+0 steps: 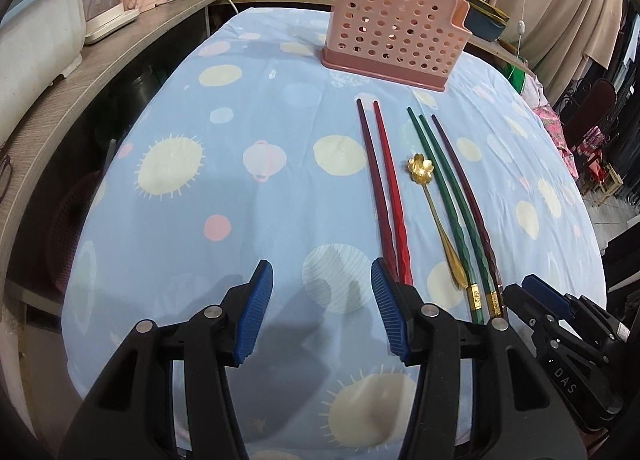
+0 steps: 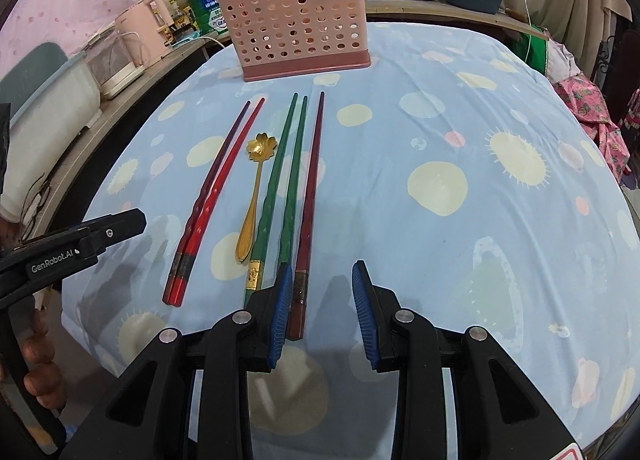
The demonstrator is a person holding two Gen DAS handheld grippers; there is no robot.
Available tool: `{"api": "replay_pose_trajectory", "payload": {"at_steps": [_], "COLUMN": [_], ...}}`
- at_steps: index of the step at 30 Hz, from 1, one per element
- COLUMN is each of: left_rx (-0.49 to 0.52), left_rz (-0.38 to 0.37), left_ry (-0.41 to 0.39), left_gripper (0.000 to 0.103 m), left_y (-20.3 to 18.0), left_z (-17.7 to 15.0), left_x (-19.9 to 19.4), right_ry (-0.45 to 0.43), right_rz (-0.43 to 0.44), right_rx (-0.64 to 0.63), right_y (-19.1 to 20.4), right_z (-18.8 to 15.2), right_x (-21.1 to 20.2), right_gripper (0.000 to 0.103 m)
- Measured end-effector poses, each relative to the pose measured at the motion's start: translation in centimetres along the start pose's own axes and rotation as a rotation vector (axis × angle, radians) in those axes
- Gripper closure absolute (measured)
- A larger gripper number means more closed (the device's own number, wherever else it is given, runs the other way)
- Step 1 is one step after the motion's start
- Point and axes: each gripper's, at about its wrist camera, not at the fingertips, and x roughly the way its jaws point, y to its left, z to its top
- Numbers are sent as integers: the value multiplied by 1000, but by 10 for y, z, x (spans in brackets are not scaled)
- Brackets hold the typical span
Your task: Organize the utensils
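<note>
Right gripper (image 2: 320, 292) hovers with jaws apart and empty over the maroon chopstick's (image 2: 310, 195) near end; left gripper (image 1: 322, 296) gapes beside the red pair (image 1: 386, 195).
Best straddle one stick squarely (spoon (image 2: 254, 195) lies close) before lifting toward the pink holder (image 2: 296, 19).

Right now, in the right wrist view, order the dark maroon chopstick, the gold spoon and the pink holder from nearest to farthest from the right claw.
1. Dark maroon chopstick, butt end between the right claw's fingers.
2. Gold spoon, farther left, mid-cloth.
3. Pink holder, at the table's far end.
</note>
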Motion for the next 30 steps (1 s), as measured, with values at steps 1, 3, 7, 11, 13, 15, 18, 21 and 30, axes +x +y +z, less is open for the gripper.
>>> {"api": "replay_pose_trajectory", "payload": {"at_steps": [1,3,7,11,13,15,18,21,30], "left_rx": [0,-1,2,5,8,12,19,27,67], "left_rz": [-1,-2,-5,-8,-10,-13,-18,-23,-38], "left_ry": [1,5,10,15,16,18,24,30,42], "left_gripper": [54,54,54,54,54,54,54,54,54], "left_y": [0,1,0,-2,-3,-5,-7,-10,-24], "left_z": [-1,-2,-3,-4,-4,-5,-7,-9,-13], "left_x": [0,1,2,3,4,4,5,5,9], "right_ry": [3,5,8,12,19,19,17,18,18], "right_rz": [0,0,-4,-5,-13,-17,-20,-22,-17], "right_rx": [-3,-6,-9,-4,-9,-13,-12,-9,-2], "right_y": [1,2,2,0,1,0,0,-2,-3], "right_z": [0,-1,-2,-2,-3,-4,-4,-4,-4], "right_x": [1,2,4,6,8,9,10,11,11], "right_gripper": [74,75,77,77,78,79,83,92,94]}}
